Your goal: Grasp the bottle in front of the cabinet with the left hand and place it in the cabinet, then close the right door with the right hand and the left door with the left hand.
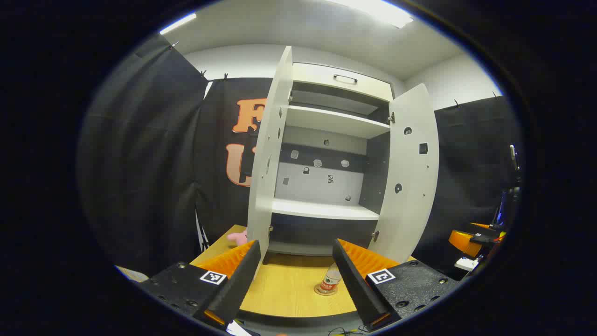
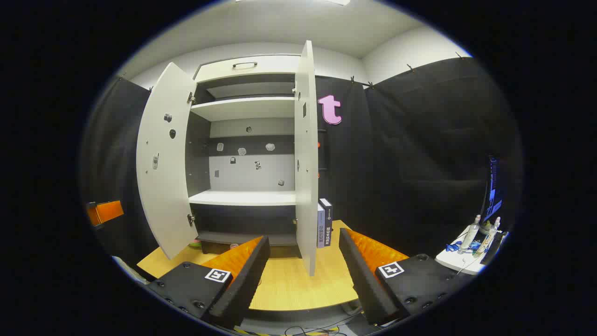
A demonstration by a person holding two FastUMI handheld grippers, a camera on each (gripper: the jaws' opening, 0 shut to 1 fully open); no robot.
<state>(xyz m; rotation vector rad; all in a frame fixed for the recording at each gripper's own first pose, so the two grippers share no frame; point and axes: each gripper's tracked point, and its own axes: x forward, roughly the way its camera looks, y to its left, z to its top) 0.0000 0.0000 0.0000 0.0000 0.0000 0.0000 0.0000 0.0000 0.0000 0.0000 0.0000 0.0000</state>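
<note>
Looks like step 1, the grab, isn't done yet: bottle (image 1: 330, 279) stands on the desk (image 1: 289, 289) before the open cabinet (image 1: 326, 186). Left gripper (image 1: 295, 275) jaws spread wide, empty; right gripper (image 2: 303, 270) likewise. Next it needs lowering around the bottle.

Black cloth (image 2: 419, 154) drapes the booth's walls — white ceiling (image 1: 298, 28) with bright light strips (image 1: 378, 11) above a wooden table (image 1: 289, 289).
</note>
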